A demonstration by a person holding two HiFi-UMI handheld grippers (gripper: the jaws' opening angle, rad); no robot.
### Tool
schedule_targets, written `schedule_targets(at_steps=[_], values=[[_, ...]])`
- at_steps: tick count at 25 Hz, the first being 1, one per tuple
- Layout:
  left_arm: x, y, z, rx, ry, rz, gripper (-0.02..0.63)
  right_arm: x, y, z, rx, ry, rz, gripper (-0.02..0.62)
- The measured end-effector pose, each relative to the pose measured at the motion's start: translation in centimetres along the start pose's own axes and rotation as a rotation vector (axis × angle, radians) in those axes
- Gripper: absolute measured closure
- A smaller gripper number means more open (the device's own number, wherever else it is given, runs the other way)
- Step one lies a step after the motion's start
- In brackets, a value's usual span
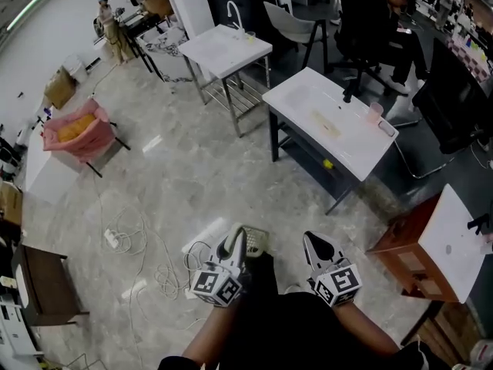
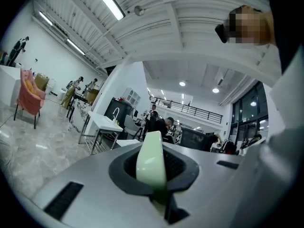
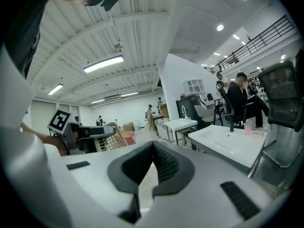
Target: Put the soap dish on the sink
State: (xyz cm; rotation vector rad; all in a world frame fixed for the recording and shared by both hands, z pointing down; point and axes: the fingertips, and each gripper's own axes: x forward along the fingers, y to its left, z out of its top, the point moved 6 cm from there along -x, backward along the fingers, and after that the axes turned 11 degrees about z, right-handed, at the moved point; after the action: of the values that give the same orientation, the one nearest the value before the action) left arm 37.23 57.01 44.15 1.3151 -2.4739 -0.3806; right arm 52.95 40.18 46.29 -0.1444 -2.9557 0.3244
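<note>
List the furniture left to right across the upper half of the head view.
pink chair → far sink → near sink → black office chair

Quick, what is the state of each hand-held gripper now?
Left hand-held gripper: closed on the pale green soap dish, held edge-on.
Right hand-held gripper: closed, nothing between its jaws.

soap dish [image 2: 151, 161]: edge-on, lower part hidden inside left gripper [image 1: 236, 241] jaws | pale strip [image 1: 325, 123] on sink [image 1: 296, 95]: too small to identify | forearms [image 1: 223, 338]: cut off at bottom
</note>
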Motion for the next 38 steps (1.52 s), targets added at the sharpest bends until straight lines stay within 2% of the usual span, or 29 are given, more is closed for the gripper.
schedule_targets(at_steps=[8, 14, 18, 21, 25, 38], values=[[9.6, 5.5, 2.1, -0.025, 0.018, -0.034, 0.580, 7.6, -5.1, 1.7, -0.013, 0.057, -0.044, 0.597], [17.6, 10.2, 6.0, -0.047, 0.007, -0.058, 0.581, 15.4, -8.9, 5.5, -0.028, 0.082, -0.078, 0.597], [21.6, 13.0, 8.9, -0.038, -0.005, -0.072, 0.582, 20.5, -10.8, 7.3, 0.009, 0.074, -0.084, 0.597], [24.1, 15.3, 10.3, -0.036, 0.001, -0.077, 0.583, 24.0, -12.5, 8.4, 0.050, 0.050, -0.126, 0.597], [26.8, 18.8, 11.5, -0.045, 0.019, -0.082, 0.583, 28.5, -14.3, 9.5, 0.039, 0.052, -0.184, 0.597], [30.6, 28.4, 14.7, -0.084, 0.008, -0.061, 0.584, 39.3, -15.0, 10.9, 0.024, 0.089, -0.195, 0.597]])
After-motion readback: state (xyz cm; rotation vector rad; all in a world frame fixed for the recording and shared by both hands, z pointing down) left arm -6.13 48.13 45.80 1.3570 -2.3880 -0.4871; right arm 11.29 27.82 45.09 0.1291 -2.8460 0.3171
